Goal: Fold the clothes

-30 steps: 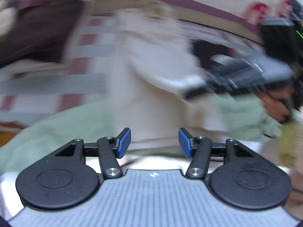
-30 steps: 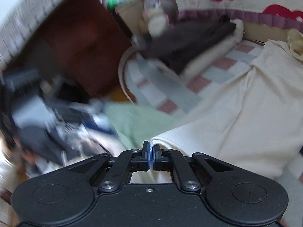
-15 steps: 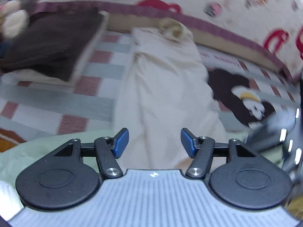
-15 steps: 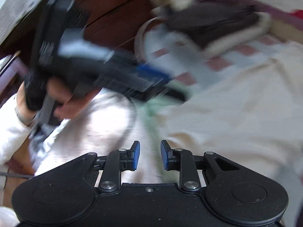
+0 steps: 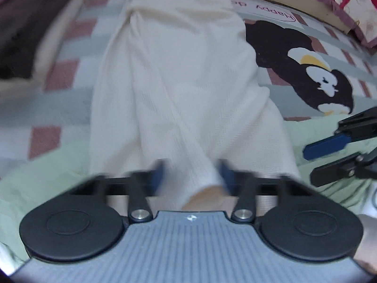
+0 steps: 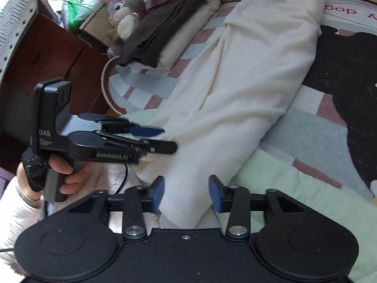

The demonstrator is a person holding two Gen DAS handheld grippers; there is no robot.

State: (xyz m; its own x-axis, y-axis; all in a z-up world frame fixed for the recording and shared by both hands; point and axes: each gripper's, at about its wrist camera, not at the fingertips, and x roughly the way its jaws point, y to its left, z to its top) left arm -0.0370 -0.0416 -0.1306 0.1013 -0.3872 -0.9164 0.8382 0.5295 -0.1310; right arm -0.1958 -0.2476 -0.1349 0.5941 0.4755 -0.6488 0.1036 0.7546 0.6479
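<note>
— Two grippers, both spread wide: what are they doing?
— Nothing is being pinched. The cream garment (image 6: 247, 89) is lying lengthwise on the patterned mat (image 6: 306, 122), its near end sitting between the right gripper (image 6: 186, 192) fingers.
— And the left gripper (image 5: 190, 174)?
— It is straddling the same end. I'd be closing on both layers squarely.

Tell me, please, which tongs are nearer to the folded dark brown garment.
Left. The left tongs are at the cream garment's near end on the side of the dark brown garment; the right tongs are farther over.
</note>
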